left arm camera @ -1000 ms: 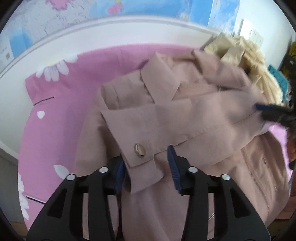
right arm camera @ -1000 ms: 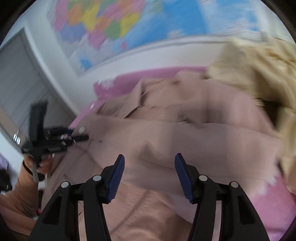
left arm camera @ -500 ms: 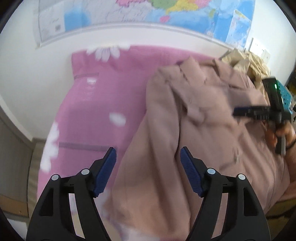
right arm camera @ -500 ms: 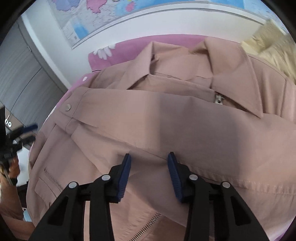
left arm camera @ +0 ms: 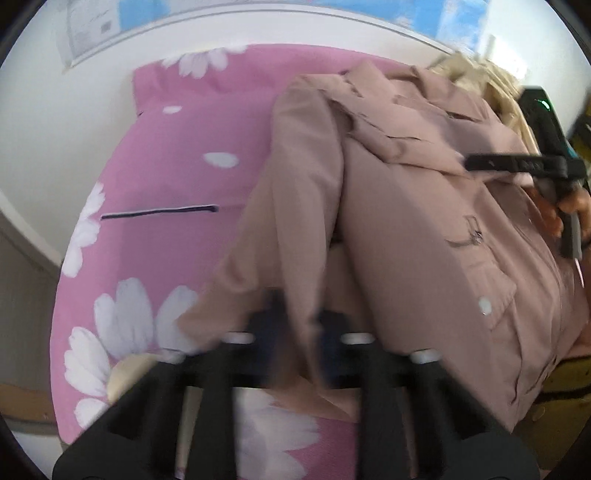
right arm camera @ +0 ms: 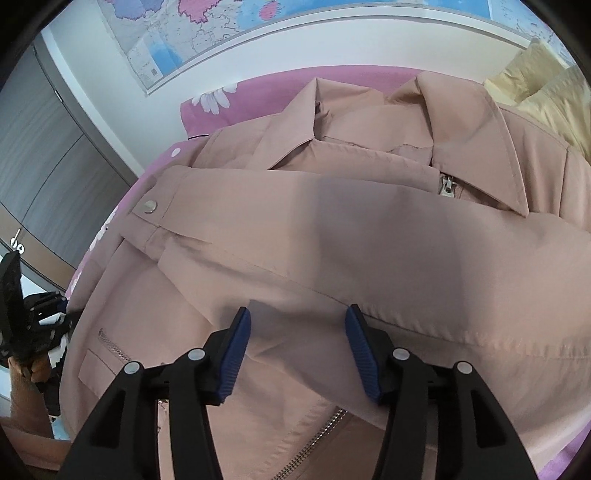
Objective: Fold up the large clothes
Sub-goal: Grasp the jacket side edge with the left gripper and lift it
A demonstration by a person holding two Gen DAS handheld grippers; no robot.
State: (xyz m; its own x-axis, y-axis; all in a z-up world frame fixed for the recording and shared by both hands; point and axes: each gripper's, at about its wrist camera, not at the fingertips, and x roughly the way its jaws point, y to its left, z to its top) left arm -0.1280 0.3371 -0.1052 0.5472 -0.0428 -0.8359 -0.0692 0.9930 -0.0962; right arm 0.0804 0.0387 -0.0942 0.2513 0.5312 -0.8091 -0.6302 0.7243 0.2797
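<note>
A dusty-pink jacket [left arm camera: 424, 240] with collar, zip and snap buttons lies front-up on a pink sheet with white daisies [left arm camera: 166, 177]. My left gripper [left arm camera: 299, 343], blurred, is shut on a raised fold of the jacket's left side, with fabric pinched between its fingers. In the right wrist view one sleeve [right arm camera: 295, 221] lies folded across the jacket's chest, its snap cuff [right arm camera: 149, 206] at the left. My right gripper [right arm camera: 297, 345] hovers just over that sleeve's lower edge. Its jaws are opening and the blue pads stand apart, pressing on nothing. It also appears as the right gripper [left arm camera: 517, 162] held in a hand.
A pile of beige clothing [right arm camera: 546, 85] sits past the jacket's collar at the right. A wall map [right arm camera: 221, 29] hangs above the bed on a white wall. Grey wardrobe doors [right arm camera: 48, 147] stand to the left. The other gripper [right arm camera: 22, 317] shows at the left edge.
My left gripper let go of the cuff, swung to the jacket's left side with jaws wide, then closed on the fabric there. My right gripper sank toward the folded sleeve.
</note>
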